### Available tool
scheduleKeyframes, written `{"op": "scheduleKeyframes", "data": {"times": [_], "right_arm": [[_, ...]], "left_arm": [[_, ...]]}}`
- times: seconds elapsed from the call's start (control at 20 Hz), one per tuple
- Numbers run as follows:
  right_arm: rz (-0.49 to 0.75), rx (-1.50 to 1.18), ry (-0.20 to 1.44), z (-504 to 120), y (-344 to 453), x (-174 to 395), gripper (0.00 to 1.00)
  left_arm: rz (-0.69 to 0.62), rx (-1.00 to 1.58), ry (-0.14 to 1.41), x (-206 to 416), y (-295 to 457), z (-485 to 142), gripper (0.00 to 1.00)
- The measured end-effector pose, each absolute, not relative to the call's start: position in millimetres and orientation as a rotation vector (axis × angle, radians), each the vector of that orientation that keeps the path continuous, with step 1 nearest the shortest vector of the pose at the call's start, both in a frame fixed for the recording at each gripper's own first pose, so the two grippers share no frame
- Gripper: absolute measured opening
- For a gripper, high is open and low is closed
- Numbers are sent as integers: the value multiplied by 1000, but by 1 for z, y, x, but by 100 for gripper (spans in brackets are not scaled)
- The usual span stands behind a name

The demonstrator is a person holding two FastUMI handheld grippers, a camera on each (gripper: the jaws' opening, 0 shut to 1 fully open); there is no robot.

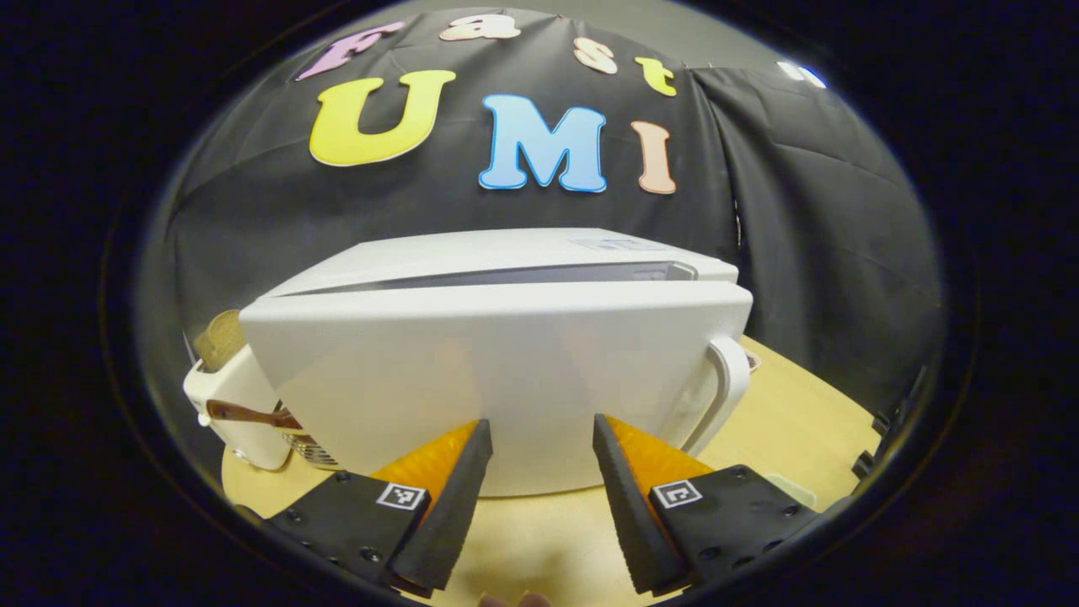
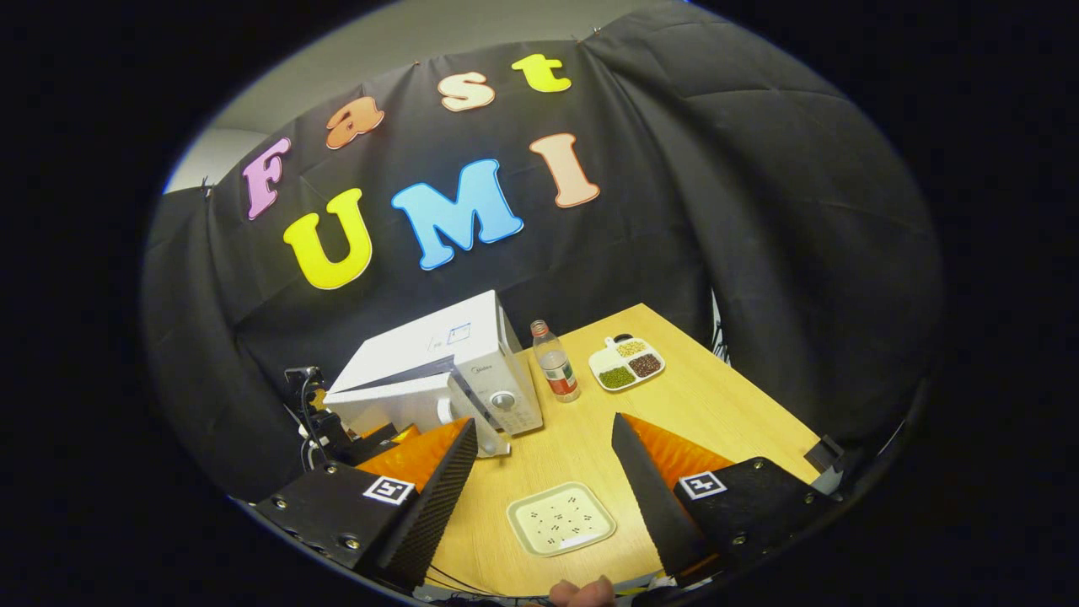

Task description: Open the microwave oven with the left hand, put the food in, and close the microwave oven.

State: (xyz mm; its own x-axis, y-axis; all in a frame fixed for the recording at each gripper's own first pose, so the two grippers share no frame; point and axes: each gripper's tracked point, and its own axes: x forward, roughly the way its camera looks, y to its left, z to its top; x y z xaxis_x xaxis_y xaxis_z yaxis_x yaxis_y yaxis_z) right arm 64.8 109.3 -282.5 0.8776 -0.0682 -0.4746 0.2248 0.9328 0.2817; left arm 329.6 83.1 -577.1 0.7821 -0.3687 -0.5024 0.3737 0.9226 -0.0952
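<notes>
From my left gripper (image 1: 539, 459) I look straight at the microwave (image 1: 506, 379), which stands close in front of me on the wooden surface (image 1: 792, 421). Its door (image 1: 497, 388) is swung partly out from the body, so a dark gap runs along the top between door and casing, and the door's handle (image 1: 727, 388) curves down on the right side of my view. My left fingers are spread apart with nothing between them, their tips just short of the door's lower face; I cannot tell whether they touch it. To the left of the door sits a white container (image 1: 240, 405) with a brown stick across it, though it is too distorted there for me to say what it is.

From my right gripper (image 2: 544, 459) I see the surface from higher up. The right fingers are released and hold nothing. Below them, near the surface's near edge, lies a pale square plate (image 2: 560, 518) carrying small dark specks of food. The microwave (image 2: 447, 371) stands toward the far left corner with its door ajar. Just beside its right side is 1 clear bottle (image 2: 556, 361), upright, and farther right, toward the far edge, a divided white tray (image 2: 626, 363) holds 4 portions of grains or beans.
</notes>
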Motion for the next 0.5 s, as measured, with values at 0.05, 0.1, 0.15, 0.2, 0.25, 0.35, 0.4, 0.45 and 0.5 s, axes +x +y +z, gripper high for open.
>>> {"op": "scheduleKeyframes", "data": {"times": [0.05,0.1,0.15,0.2,0.25,0.35,0.4,0.45,0.5], "right_arm": [[-161,344,482,-283,107,65,98],[-167,351,486,-286,106,65,98],[-174,357,486,-285,104,65,98],[-183,356,482,-285,101,65,98],[-188,354,483,-285,99,66,98],[-187,347,490,-285,97,67,98],[-188,343,489,-286,96,68,98],[-189,343,485,-284,94,68,98],[-184,345,485,-281,95,67,98]], "left_arm": [[-404,11,534,337,79,-575,82],[-398,17,537,344,77,-575,83],[-399,1,559,344,74,-580,83],[-414,-32,564,344,67,-581,82],[-426,-33,577,344,63,-585,83],[-470,-32,599,345,50,-590,78],[-479,-26,585,349,46,-588,79],[-488,-15,566,359,44,-584,78],[-522,-62,581,357,36,-579,74]]}}
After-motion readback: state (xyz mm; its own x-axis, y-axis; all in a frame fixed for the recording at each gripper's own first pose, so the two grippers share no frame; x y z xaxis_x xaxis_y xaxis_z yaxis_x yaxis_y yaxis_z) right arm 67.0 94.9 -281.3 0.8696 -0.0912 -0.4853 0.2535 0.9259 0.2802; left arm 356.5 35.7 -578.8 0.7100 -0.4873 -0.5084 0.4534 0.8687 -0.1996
